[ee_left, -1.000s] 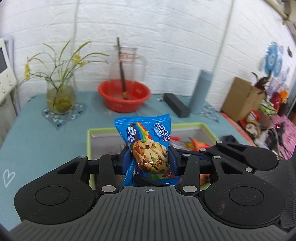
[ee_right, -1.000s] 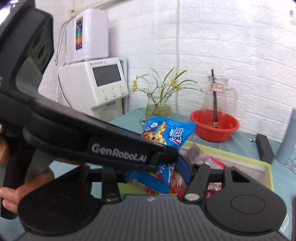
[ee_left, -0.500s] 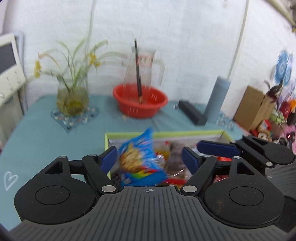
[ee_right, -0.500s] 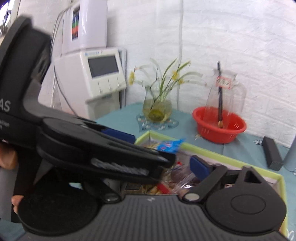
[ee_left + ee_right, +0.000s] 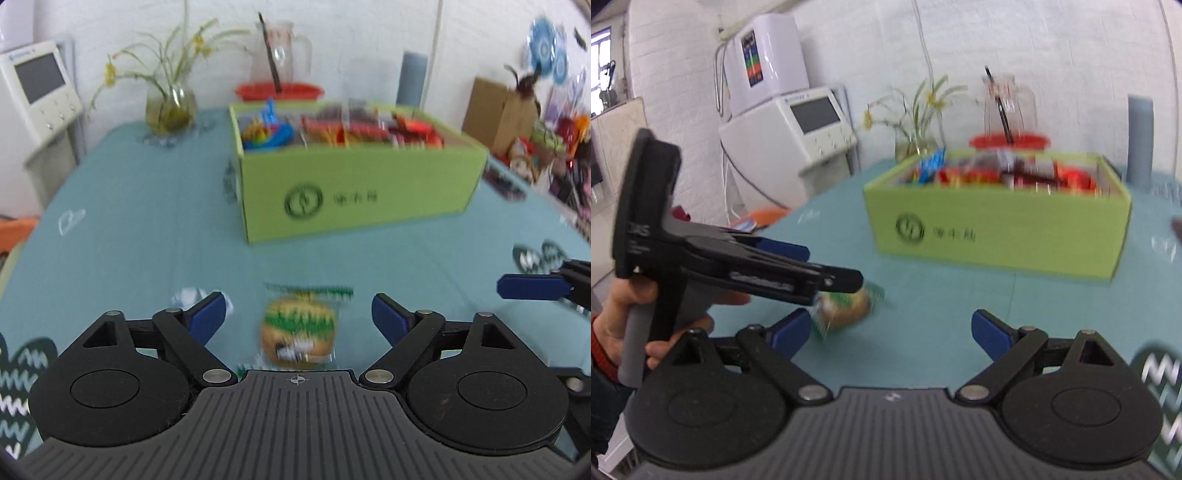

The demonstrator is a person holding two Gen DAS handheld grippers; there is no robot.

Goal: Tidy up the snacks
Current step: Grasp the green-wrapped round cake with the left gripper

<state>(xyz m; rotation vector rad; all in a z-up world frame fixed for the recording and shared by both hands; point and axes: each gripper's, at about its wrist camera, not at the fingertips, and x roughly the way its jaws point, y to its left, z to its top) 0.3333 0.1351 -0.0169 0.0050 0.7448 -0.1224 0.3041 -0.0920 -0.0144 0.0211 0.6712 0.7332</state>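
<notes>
Left gripper (image 5: 298, 317) wide (empty), low over cookie packet (image 5: 298, 334).

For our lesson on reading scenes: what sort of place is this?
Probably a lived-in home or small office room: a cloth-covered table with a flower vase, a water dispenser against the brick wall, and a green snack box.

Green-striped snack packet (image 5: 298, 326) lies before full green box (image 5: 362, 184).

One green box (image 5: 354, 184), one loose cookie packet (image 5: 299, 328), one vase (image 5: 170, 105), one red basin (image 5: 279, 90), two tools.
</notes>
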